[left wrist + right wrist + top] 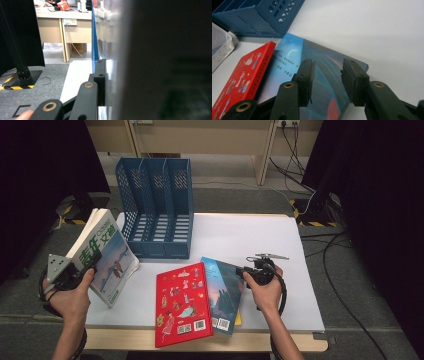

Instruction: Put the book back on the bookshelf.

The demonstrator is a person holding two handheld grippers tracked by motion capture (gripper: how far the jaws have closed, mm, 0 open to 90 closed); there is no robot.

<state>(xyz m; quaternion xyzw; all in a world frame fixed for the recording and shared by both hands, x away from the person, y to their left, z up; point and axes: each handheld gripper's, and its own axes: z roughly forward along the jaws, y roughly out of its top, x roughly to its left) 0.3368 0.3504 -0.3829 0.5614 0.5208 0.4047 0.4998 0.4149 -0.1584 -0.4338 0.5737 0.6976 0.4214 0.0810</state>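
Observation:
My left gripper (pixel 89 261) is shut on a thick paperback (pixel 107 257) with a pale blue cover and green characters. It holds the book tilted up over the table's left edge. In the left gripper view one black finger (pixel 100 72) lies flat against the blurred cover (pixel 162 62). My right gripper (pixel 248 271) stands open at the right edge of a dark blue book (pixel 225 292) lying flat. In the right gripper view its jaws (pixel 327 67) hover over that book's (pixel 289 53) corner with nothing clamped. A red book (pixel 182 302) lies beside it, overlapping its left side.
A blue three-slot file rack (pixel 155 210) stands at the back left of the white table (pixel 250 235), open side toward me. Something yellow (pixel 239 321) peeks from under the blue book. Cables run on the floor to the right.

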